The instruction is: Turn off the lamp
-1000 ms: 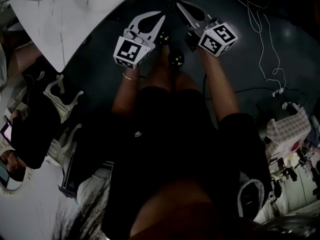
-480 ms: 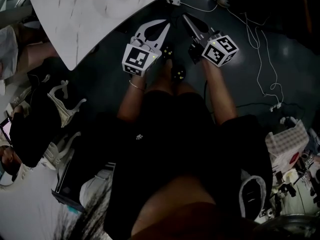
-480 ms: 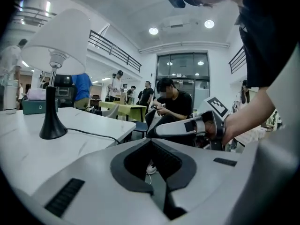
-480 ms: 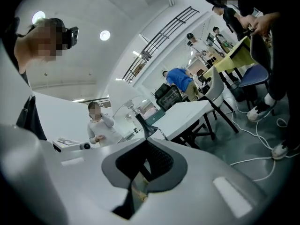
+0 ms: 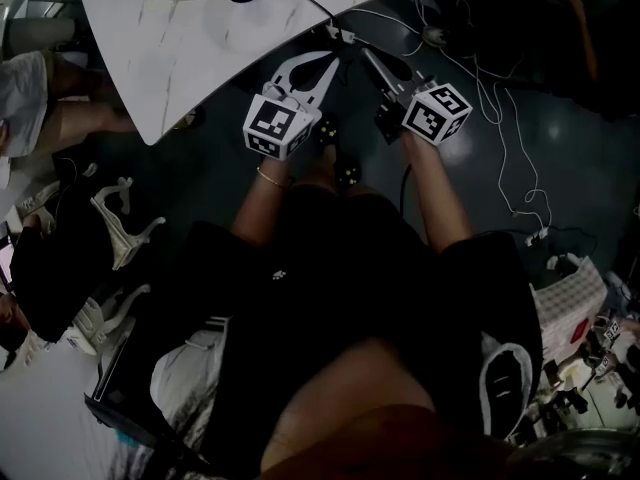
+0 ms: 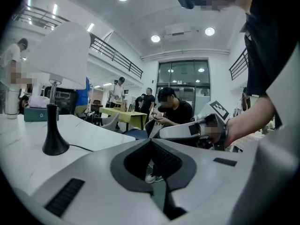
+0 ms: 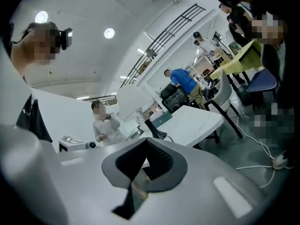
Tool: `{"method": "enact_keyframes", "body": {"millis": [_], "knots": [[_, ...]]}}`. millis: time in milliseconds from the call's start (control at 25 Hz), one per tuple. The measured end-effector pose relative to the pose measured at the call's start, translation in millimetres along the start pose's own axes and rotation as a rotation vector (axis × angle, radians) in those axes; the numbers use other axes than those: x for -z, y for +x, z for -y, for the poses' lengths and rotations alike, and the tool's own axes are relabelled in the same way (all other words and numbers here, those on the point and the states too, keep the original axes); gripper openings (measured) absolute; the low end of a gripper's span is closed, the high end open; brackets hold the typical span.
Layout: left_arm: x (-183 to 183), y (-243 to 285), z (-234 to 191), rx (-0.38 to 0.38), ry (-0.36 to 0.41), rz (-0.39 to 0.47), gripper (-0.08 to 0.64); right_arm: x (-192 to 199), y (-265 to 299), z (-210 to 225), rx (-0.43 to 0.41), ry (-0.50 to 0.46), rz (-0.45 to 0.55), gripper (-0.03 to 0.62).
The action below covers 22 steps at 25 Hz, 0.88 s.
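Grippers both look closed from where I sit: the left gripper (image 5: 333, 56) has its jaws together at the tips, with only the dark hollow behind them open and nothing in it. The right gripper (image 5: 367, 56) is shut the same way and empty. In the head view I see them side by side, close but not touching, each with its marker cube (image 5: 278, 126) toward the body. Both tips point at the near edge of the white table (image 5: 190, 63). The lamp (image 6: 63, 64) stands upright on that table, well apart from both grippers; neither one touches it. In the left gripper view it sits to the left of the jaws, with a black flared base (image 6: 55, 142) on the tabletop, a thin stem and a white shade (image 6: 65, 50) above. In the right gripper view I find it farther off, just above the jaws. A black cable (image 5: 305, 6) runs from the base across the tabletop to the edge nearest the gripper tips. White cords lie loose on the dark floor (image 5: 560, 118) to the right. I cannot make out a switch on the lamp or along the cable in any view.
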State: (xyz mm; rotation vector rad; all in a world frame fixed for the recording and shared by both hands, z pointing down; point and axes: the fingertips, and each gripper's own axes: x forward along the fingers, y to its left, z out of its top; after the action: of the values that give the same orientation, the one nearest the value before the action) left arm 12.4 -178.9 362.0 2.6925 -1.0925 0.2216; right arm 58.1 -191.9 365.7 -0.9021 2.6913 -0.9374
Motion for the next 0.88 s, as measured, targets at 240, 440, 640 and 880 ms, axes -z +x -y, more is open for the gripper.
{"method": "enact_keyframes", "body": {"millis": [240,440,640,880], "knots": [[-28.1,-3.5,5.1,-0.006,0.027,0.038,0.006,-25.5,-3.3,-24.7,-0.035,-0.018,0.046,0.0],[-52.4,-13.3,9.7,-0.012,0.063,0.078,0.006,-41.6,-3.1,-49.8,-0.07,-0.04,0.074,0.0],[-69.3,-19.0,8.5,-0.027,0.097,0.101,0.006,-57.7,-0.8,-68.7,-0.112,-0.087,0.084,0.0],[-90.0,-32.6,9.2,-0.035,0.13,0.126,0.006,-74.8,1.0,-90.0,-0.147,-0.136,0.098,0.0]]}}
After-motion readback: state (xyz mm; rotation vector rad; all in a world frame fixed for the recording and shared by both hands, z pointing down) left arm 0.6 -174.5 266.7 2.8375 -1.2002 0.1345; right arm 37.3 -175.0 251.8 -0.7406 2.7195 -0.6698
